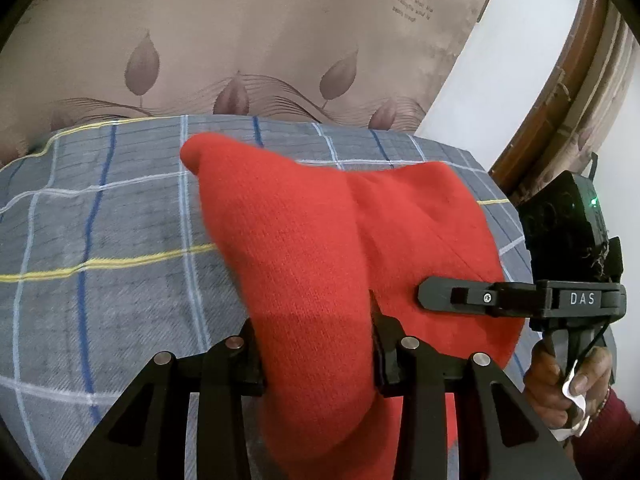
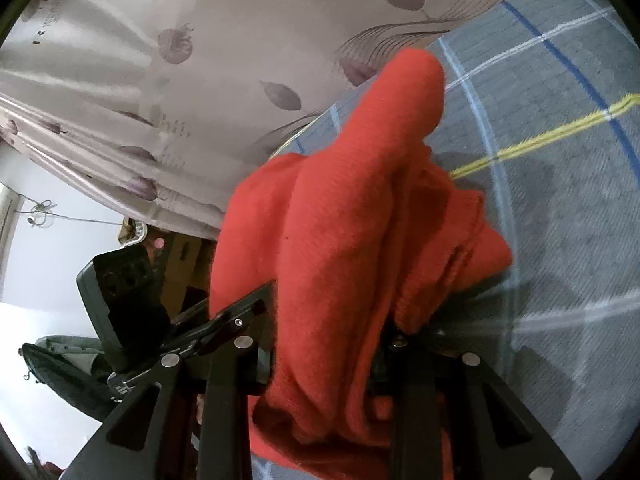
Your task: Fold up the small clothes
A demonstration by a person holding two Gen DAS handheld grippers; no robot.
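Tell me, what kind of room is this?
Probably a bedroom at home. A grey checked sheet covers what looks like a bed, a leaf-patterned curtain hangs behind it, and a red knitted garment is being folded on top.

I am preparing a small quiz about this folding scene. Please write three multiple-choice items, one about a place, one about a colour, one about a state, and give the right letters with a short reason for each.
1. Where is the free end of the red garment?
A. Over the plaid cloth
B. Inside a basket
C. On a hanger

2. What colour is the thin stripe crossing the plaid cloth near the garment?
A. Green
B. Yellow
C. Pink

3. What is the left gripper doing?
A. Standing empty
B. Clamping a book
C. Clamping the red garment

Answers: 1 A, the grey plaid lies under it; 2 B, a yellow line runs across; 3 C, red knit fills the space between its fingers.
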